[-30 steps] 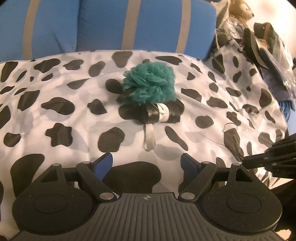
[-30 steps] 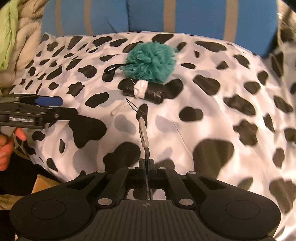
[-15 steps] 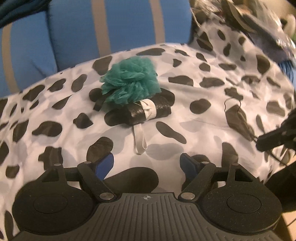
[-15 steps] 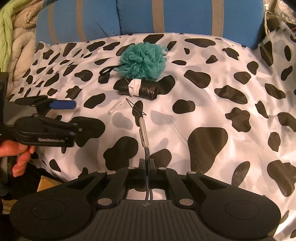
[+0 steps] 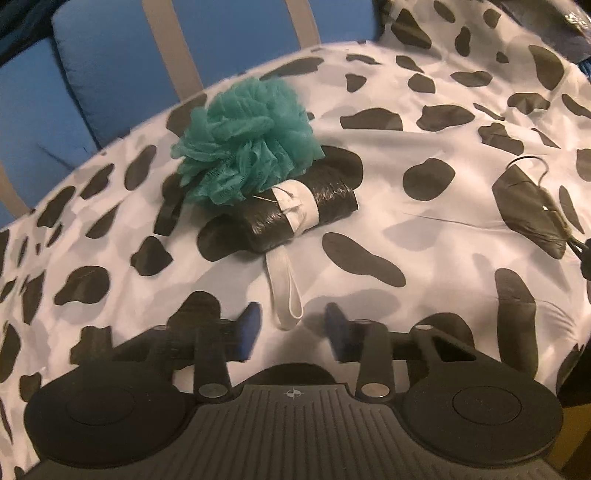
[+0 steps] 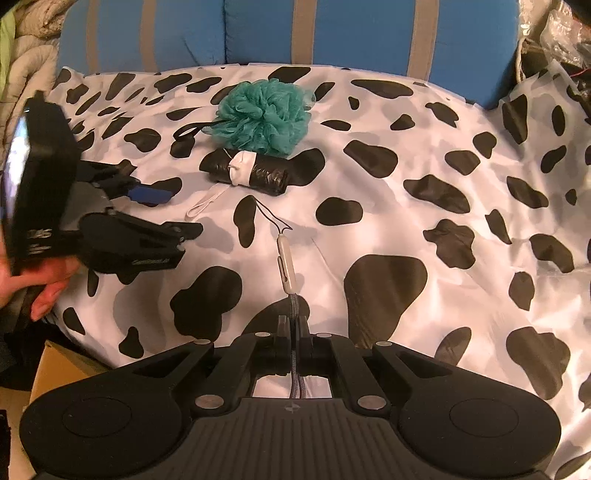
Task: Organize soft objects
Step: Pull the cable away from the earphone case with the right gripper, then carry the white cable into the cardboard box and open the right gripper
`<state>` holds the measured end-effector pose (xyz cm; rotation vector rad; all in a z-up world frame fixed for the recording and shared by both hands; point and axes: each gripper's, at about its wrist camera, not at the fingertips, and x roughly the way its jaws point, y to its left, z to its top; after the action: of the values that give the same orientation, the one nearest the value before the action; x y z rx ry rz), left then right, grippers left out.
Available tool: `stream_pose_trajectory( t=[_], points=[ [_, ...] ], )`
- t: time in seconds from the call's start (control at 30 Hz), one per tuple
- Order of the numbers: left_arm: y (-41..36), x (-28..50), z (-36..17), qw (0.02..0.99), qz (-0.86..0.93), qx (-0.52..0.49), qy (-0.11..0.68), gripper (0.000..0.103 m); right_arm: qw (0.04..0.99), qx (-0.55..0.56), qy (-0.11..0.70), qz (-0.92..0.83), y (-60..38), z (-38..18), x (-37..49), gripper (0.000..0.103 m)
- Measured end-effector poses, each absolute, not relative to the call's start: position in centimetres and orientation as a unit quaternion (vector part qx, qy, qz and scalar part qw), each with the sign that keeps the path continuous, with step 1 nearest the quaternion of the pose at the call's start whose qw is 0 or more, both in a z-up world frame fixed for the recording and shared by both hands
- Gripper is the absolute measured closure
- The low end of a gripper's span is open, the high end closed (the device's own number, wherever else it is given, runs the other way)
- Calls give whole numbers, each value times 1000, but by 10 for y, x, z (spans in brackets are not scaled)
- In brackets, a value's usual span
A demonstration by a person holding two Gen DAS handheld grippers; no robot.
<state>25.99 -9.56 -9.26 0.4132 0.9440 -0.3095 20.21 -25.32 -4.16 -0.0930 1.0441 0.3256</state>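
- Cow-print bedding (image 6: 424,155) is covering the bed, with blue striped cushions (image 6: 351,33) running along the top of the frame.
- Near the upper middle, a teal mesh pouf (image 5: 247,140) is resting against a black rolled bundle (image 5: 299,214) that is banded in white.
- From that band a white loop strap (image 5: 284,291) is trailing down the frame, its long axis pointing nearly straight at the left claw (image 5: 291,328).
- The left claw's jaws are closing, with the strap's loop end lying between the blue pads (image 5: 249,325); they are not yet pressing on it.
- The right claw (image 6: 293,328) is sitting fully closed, pinching a grey braided cord (image 6: 293,299) with a white tag (image 6: 286,264) at the frame's lower centre.
- The left claw is clearly the nearer one to the strap, so the grab seems to be falling to it.
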Motion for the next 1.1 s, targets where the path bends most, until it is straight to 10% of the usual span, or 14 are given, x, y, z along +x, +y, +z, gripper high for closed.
stream_pose_trajectory(
  t=[0.3,1.1],
  points=[
    [-95,280,-97,858,-134,191,458,98,854,-49,493,155,-249,-41,205,99],
    [-42,239,-37,891,-158,99,415,100,869,-4,478,126,-265,-27,213,99]
  ],
)
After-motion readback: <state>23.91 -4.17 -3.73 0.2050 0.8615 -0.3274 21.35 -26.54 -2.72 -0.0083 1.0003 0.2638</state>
